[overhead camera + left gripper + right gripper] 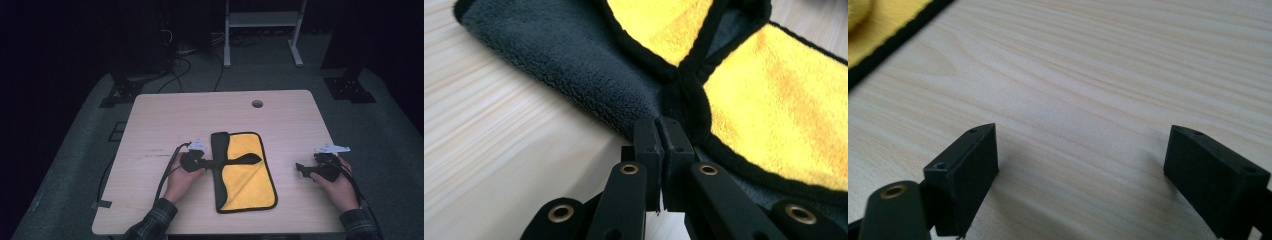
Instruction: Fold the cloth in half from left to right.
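A yellow cloth [247, 175] with black trim and a dark grey underside lies in the middle of the wooden table [165, 115]. Its left part is folded over, so the dark side [574, 65] faces up. My left gripper [209, 162] is at the cloth's left edge. In the left gripper view its jaws are pressed together [659, 125] on the black trim where the fold begins. My right gripper [300, 167] rests to the right of the cloth, apart from it. It stands open [1083, 155] over bare wood, and a corner of the cloth [878, 25] lies farther off.
A round cable hole [257, 104] sits near the table's far edge. Beyond the table, a white stand [262, 30] and cables [185, 65] are on the dark floor. A black cable [167, 167] trails from the left gripper toward the table's front left.
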A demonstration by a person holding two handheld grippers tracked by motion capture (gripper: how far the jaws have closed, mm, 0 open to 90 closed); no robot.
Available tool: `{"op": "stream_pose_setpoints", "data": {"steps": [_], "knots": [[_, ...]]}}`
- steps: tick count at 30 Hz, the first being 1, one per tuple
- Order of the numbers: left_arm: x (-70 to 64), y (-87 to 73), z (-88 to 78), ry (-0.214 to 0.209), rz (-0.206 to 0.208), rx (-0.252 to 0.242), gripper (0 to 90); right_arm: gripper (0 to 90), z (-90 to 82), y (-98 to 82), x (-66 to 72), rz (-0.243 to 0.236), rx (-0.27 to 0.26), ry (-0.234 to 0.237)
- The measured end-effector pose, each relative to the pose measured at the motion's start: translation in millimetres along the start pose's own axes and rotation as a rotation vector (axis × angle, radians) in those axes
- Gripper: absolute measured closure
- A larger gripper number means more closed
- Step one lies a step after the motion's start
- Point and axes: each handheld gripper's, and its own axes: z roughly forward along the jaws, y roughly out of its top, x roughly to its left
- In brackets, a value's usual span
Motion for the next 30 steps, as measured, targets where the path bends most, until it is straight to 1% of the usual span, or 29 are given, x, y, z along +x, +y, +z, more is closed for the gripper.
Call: {"op": "stream_pose_setpoints", "data": {"steps": [3, 7, 9, 11, 13, 15, 19, 21, 23, 25, 27, 30], "knots": [[12.1, -9.2, -14.7, 0.021, -0.014, -0.003, 87.5, 13.1, 0.0, 0.0, 0.0, -0.001, 0.0, 0.0], [25.2, -19.0, -30.4, 0.055, -0.04, -0.015, 87.5, 13.1, 0.0, 0.0, 0.0, -0.001, 0.0, 0.0], [28.9, -21.9, -34.7, 0.065, -0.048, -0.021, 87.3, 13.1, 0.0, 0.0, 0.0, 0.0, 0.0, 0.0], [30.4, -23.2, -36.2, 0.066, -0.042, -0.018, 86.9, 13.1, 0.0, 0.0, 0.0, 0.0, 0.0, 0.0], [29.1, -23.4, -35.3, 0.075, -0.034, -0.012, 85.2, 13.0, 0.0, 0.0, 0.0, 0.0, 0.0, 0.0], [27.7, -22.9, -34.9, 0.085, -0.019, -0.002, 79.4, 13.0, 0.0, 0.0, 0.0, 0.0, 0.0, 0.0], [24.7, -22.3, -39.4, 0.121, -0.007, -0.007, 62.1, 12.6, 0.1, 0.0, 0.0, -0.001, 0.001, 0.001], [23.1, -23.8, -43.7, 0.145, -0.002, 0.003, 50.9, 13.0, -0.1, -0.1, 0.1, -0.002, 0.001, 0.001], [22.2, -27.5, -48.8, 0.182, 0.007, 0.018, 42.2, 13.3, -0.4, -0.3, -0.2, -0.006, -0.001, 0.002], [22.5, -32.4, -55.5, 0.189, -0.006, 0.014, 35.7, 18.2, -1.1, 0.3, 0.5, -0.01, 0.001, 0.005], [22.8, -38.0, -63.6, 0.208, -0.011, 0.01, 30.8, 24.2, -2.2, 1.3, 1.5, -0.016, 0.0, 0.009], [24.1, -47.6, -74.2, 0.23, -0.024, 0.017, 23.9, 31.6, -3.6, 3.7, 4.9, -0.052, 0.002, 0.0]]}}
